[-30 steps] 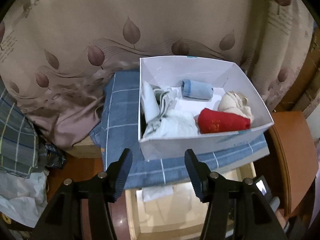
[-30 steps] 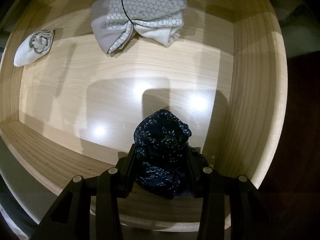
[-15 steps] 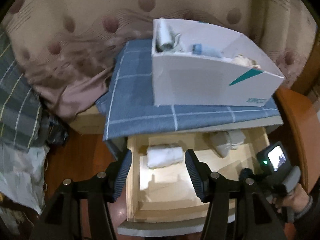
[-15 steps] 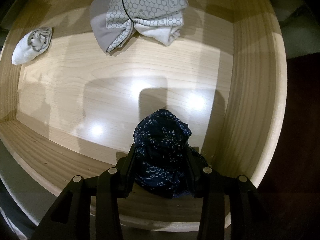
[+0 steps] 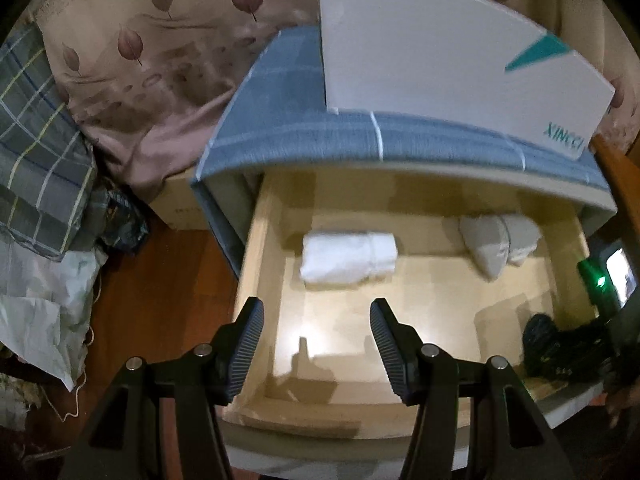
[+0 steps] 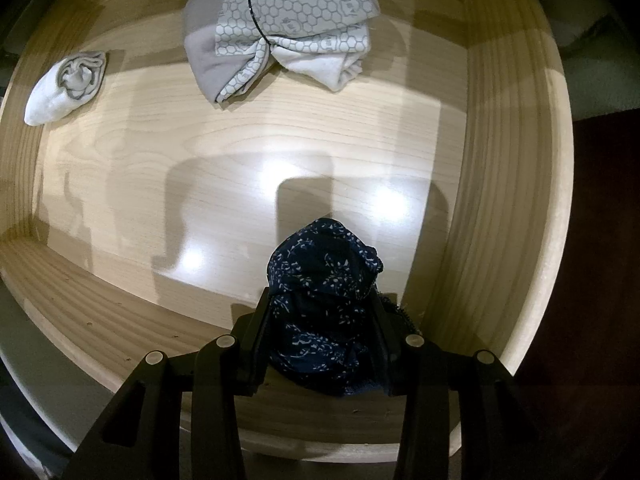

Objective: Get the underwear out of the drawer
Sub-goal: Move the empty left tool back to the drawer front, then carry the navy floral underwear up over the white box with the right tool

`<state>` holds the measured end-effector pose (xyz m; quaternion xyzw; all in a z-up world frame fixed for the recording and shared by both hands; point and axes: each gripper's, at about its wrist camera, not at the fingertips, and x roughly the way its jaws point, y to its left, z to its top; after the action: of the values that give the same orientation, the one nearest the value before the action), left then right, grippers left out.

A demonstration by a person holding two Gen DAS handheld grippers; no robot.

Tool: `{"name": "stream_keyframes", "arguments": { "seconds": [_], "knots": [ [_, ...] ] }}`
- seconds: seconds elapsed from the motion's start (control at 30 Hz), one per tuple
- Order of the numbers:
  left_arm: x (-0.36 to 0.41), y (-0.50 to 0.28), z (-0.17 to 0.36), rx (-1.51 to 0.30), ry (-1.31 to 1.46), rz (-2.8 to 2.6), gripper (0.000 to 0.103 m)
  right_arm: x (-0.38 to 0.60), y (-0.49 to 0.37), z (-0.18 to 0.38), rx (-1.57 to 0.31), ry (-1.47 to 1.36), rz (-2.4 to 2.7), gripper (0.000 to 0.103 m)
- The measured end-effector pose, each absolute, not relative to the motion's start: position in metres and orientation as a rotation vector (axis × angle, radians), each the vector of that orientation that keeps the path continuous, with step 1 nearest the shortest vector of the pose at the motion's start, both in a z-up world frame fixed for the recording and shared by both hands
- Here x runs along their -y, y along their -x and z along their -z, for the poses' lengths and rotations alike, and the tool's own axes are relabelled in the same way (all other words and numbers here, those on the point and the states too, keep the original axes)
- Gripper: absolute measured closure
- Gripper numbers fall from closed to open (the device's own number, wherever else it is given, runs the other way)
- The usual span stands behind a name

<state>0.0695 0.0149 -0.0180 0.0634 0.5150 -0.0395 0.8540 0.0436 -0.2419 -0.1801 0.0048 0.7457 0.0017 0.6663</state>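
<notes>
Your left gripper [image 5: 316,336] has dropped from the white box [image 5: 440,64] twd the open drawer [image 5: 256,248], jaws apart, nothing btwn them; white roll [image 5: 348,256] now just ahead. Your right gripper [image 6: 322,320] hasn't budged: jaws clamped on dark floral underwear [image 6: 324,292], in the drawer's front right corner.

Looks like a home bedroom: leaf-print bedding [image 5: 160,60] piled beside a nightstand w/ blue checked cloth [image 5: 360,140], open wooden drawer [image 5: 256,248] holding rolled undies & socks, wood floor [image 5: 160,300].
</notes>
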Motion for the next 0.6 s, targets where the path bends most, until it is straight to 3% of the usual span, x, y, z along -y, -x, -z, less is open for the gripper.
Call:
{"name": "stream_keyframes", "arguments": {
  "seconds": [0.6],
  "knots": [
    [-0.03,-0.061,0.023,-1.027,-0.033,0.02,0.046,0.237,-0.041,0.149,-1.548,0.057,0.018,0.07]
  ]
}}
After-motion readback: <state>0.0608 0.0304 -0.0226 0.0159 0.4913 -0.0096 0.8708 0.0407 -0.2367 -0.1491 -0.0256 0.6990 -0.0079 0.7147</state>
